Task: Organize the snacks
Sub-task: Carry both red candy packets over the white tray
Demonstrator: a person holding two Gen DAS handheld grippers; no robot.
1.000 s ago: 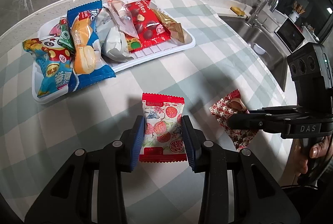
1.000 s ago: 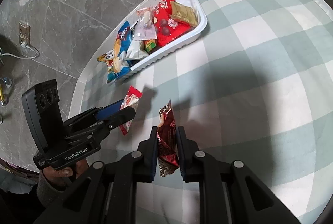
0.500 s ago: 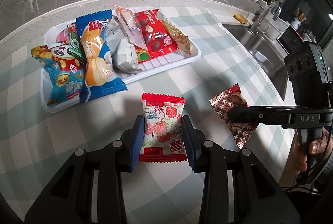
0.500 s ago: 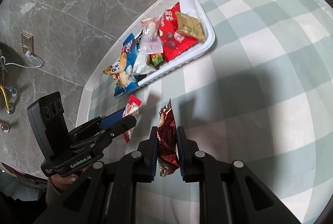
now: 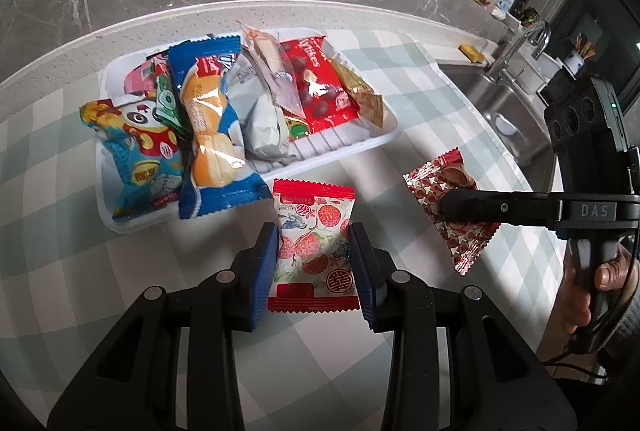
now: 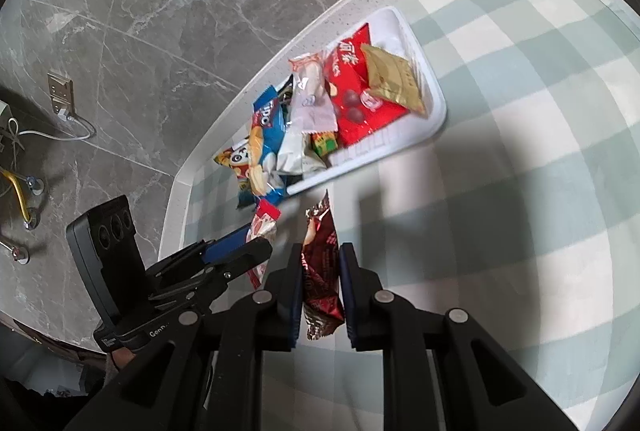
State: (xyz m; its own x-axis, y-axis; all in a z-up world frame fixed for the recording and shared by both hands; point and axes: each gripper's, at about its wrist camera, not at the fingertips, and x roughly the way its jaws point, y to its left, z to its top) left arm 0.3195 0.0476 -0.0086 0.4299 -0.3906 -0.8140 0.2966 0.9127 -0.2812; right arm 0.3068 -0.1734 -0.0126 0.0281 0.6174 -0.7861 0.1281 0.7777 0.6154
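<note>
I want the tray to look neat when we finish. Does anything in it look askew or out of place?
Yes. In the white tray the blue packet and the panda packet hang over the near rim, and the packets overlap in a heap. Nothing looks torn or spilled.

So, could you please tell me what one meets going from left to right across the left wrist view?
Panda snack bag → blue pastry packet → red chocolate bag → gold sachet → red patterned packet held by the right gripper → sink tap.
</note>
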